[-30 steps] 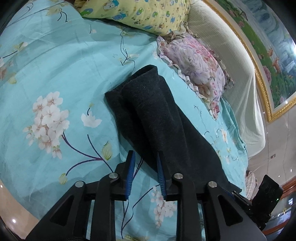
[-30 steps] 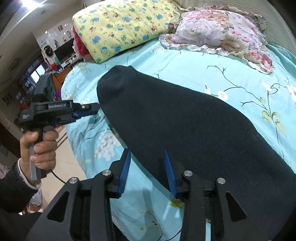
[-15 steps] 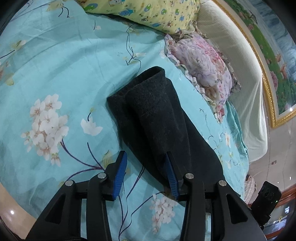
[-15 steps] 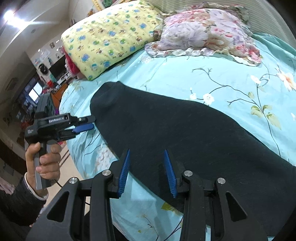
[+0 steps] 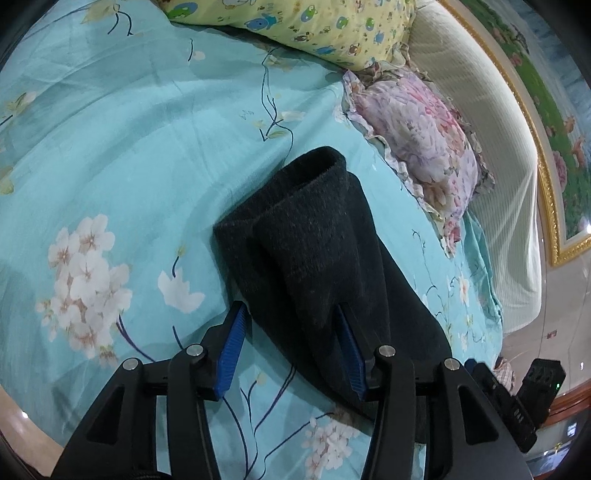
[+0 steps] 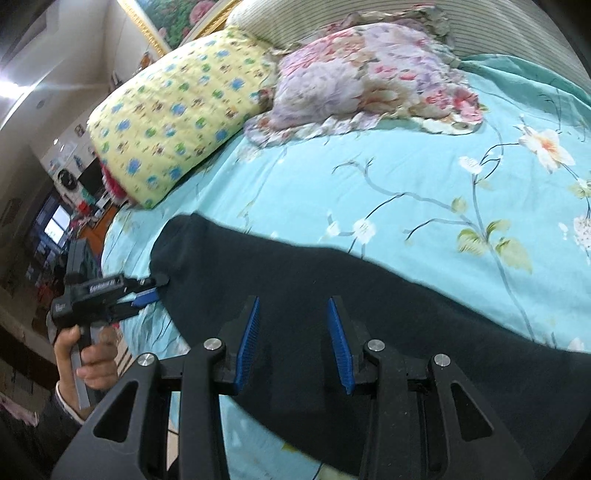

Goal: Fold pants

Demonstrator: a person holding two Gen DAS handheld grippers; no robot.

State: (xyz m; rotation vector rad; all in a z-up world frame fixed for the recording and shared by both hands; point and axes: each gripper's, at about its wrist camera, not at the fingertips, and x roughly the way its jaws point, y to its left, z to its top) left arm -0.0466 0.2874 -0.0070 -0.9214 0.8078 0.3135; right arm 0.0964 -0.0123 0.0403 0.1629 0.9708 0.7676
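one fold looks done: the dark pants (image 5: 325, 266) lie lengthwise on the teal flowered bedsheet (image 5: 122, 147), one leg laid over the other, cuffs toward the pillows, and the crosswise folds are, as i judge it, still to do. the left gripper (image 5: 291, 350) has just been spreading its jaws; they now straddle the near edge of the pants without pressing on it. the right gripper (image 6: 293, 343) hovers half spread over the middle of the pants, pinching nothing. beyond the pants the floral pillow (image 5: 421, 155) and yellow pillow (image 5: 314, 26) sit near the cuffs, so room is tight there; the sheet beside the pants lies bare, while the near bed edge falls off just behind the pants.
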